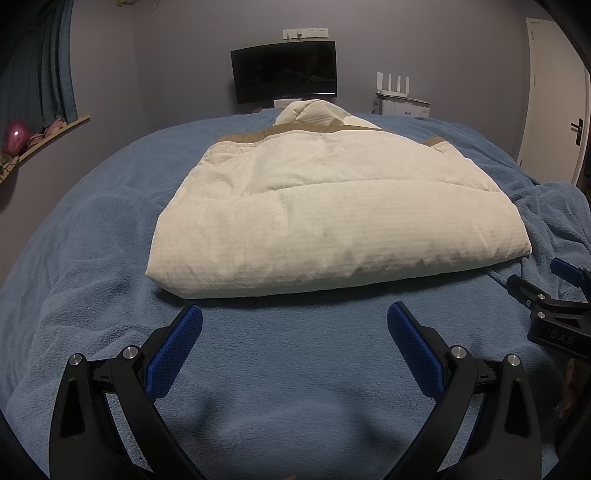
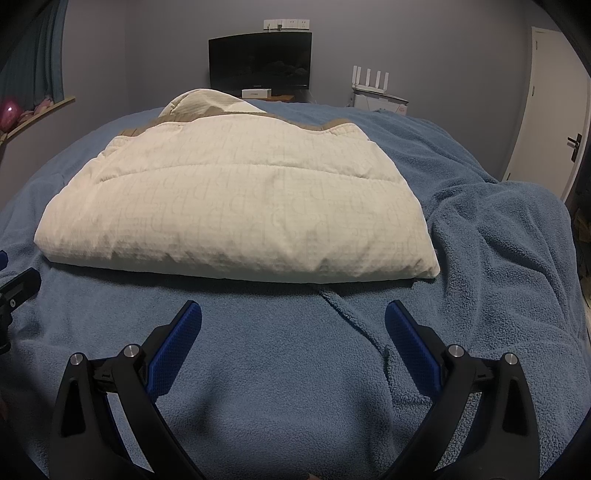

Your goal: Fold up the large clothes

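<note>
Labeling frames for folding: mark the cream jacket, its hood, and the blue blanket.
cream jacket (image 1: pixel 332 221), left wrist view, quilted body.
hood (image 2: pixel 199 101), right wrist view, raised top.
blue blanket (image 2: pixel 277 369), right wrist view, bare area between tongs.

A blue fleece blanket (image 1: pixel 295 369) covers the bed in front of you, rumpled into folds toward its right side. Beyond it, against the grey wall, a dark monitor (image 1: pixel 284 72) stands with its screen off, a white power strip (image 1: pixel 306 34) mounted just above. To the right of the monitor you see a white router (image 1: pixel 392 86) with upright antennas sitting on a box. A white door (image 1: pixel 554 110) with a dark handle closes the right edge; teal curtains (image 1: pixel 48 62) hang at far left above a wooden sill holding a pink object (image 1: pixel 15 137).
</note>
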{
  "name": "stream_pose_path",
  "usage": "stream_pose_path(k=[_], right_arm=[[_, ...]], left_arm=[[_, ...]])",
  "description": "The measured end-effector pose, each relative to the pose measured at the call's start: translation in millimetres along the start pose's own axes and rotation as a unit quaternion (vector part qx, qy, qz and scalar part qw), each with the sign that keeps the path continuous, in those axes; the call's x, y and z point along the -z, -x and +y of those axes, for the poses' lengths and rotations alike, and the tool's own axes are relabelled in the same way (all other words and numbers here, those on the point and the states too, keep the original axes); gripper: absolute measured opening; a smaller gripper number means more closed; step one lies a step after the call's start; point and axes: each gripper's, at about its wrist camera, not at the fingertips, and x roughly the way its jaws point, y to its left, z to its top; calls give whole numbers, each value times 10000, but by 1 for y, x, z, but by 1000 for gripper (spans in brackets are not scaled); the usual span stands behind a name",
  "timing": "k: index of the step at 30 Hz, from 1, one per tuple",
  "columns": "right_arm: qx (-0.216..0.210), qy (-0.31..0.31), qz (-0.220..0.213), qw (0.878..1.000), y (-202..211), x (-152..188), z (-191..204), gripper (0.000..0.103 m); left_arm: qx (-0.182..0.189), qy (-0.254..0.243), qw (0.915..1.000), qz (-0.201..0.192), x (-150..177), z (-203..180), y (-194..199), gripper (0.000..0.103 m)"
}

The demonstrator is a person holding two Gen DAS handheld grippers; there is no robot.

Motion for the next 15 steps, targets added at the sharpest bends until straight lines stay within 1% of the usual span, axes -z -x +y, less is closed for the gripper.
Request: stream_pose_path(k=[5,15], right_arm=[[-6,2,5,10000,-1,0,0,95],[-6,16,45,10000,-3,1,0,95]], left_arm=[[39,76,10000,20,-1,3,-1,97],[-43,-48,10000,-70,0,-2,1,96]])
